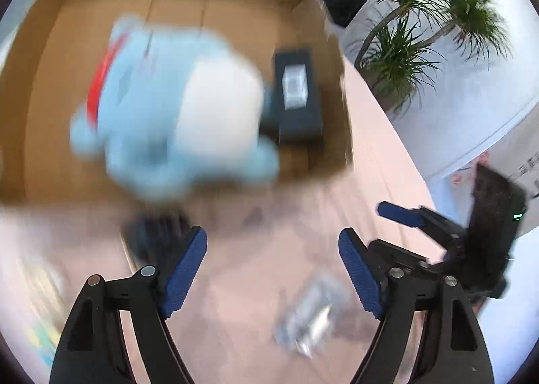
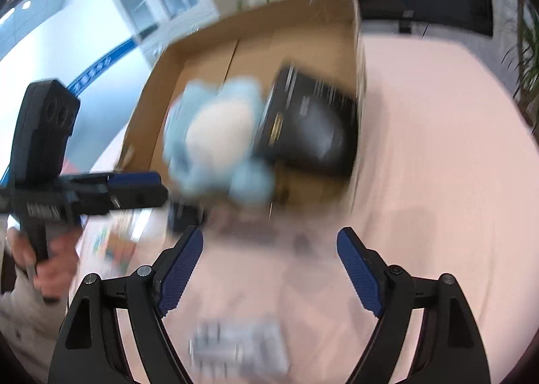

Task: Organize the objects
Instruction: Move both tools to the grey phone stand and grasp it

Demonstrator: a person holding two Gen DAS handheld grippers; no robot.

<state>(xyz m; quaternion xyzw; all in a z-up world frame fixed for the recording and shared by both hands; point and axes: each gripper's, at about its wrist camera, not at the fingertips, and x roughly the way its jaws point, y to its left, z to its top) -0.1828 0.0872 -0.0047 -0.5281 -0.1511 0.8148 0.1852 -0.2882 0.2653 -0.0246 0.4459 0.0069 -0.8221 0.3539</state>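
A light blue plush toy point(image 1: 168, 107) with a white belly and a red collar shows over the open cardboard box point(image 1: 50, 47), blurred by motion; no gripper holds it. It also shows in the right wrist view point(image 2: 219, 134) beside a black box point(image 2: 310, 121) inside the cardboard box point(image 2: 209, 47). The black box shows in the left wrist view point(image 1: 296, 94) too. My left gripper point(image 1: 273, 269) is open and empty above the pink table. My right gripper point(image 2: 269, 266) is open and empty. A clear packet point(image 1: 310, 316) lies on the table below; it shows in the right wrist view point(image 2: 239, 347).
The pink table point(image 2: 438, 181) carries the box. A small dark object point(image 2: 185, 215) and a colourful booklet point(image 2: 114, 245) lie near the box's front. The right gripper shows in the left wrist view point(image 1: 438, 225); the left gripper shows in the right wrist view point(image 2: 111, 188). Potted plants point(image 1: 421, 30) stand beyond the table.
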